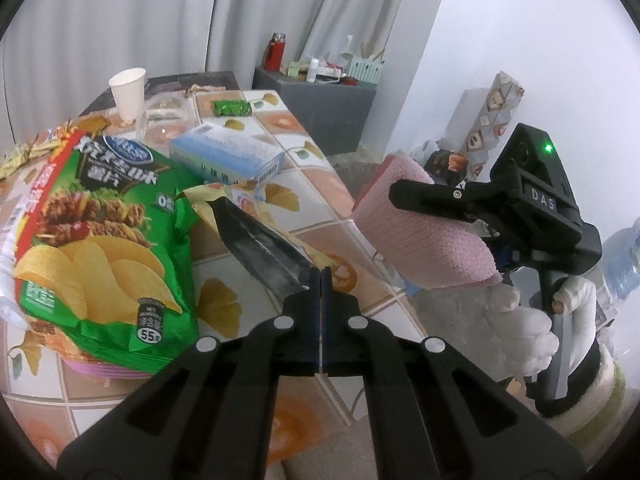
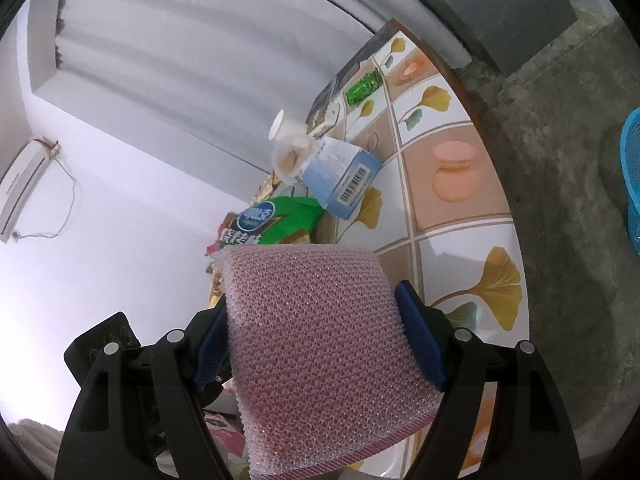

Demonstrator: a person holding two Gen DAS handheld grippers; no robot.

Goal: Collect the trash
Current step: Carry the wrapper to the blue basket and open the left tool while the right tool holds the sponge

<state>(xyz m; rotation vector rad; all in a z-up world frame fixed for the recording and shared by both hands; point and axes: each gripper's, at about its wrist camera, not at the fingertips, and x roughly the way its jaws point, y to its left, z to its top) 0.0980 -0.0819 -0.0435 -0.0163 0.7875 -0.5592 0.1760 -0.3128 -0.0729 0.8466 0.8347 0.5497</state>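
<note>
Item: left gripper [image 1: 320, 276]. Jaws together, pinched on one corner of a dark, silvery-lined wrapper [image 1: 260, 248], which juts up and away from the tips over the table [image 1: 320, 184]. I judge the step in hand to be lifting this scrap clear for disposal.

Item: right gripper [image 2: 316, 320]. Jaws spread wide and clamped on a pink mesh sponge [image 2: 320, 340], blue pads pressing both its edges. In the left view the sponge sits just beside the table edge, with a gloved hand [image 1: 532, 328] on the handle.

Item: trash on the table. Green crisp bag [image 1: 108, 240] on a stack of pink plates [image 1: 112, 372]; blue-and-white box [image 1: 228, 156] behind it; paper cup [image 1: 128, 92], clear plastic cup [image 1: 164, 116] and a small green packet [image 1: 232, 108] farther back.

Handling note: I would raise the wrapper steadily, keep the pinch firm since only a corner is caught, and steer wide of the crisp bag and the yellow wrapper [image 1: 204, 200] lying under it so neither drags along.

Not determinable: how much of the dark wrapper is inside the pinch; whether its far end rests on the yellow wrapper. A blue basket [image 2: 632, 176] stands on the floor, cut off at the frame edge, so I cannot tell whether it is the bin. The yellow wrapper is mostly covered.
</note>
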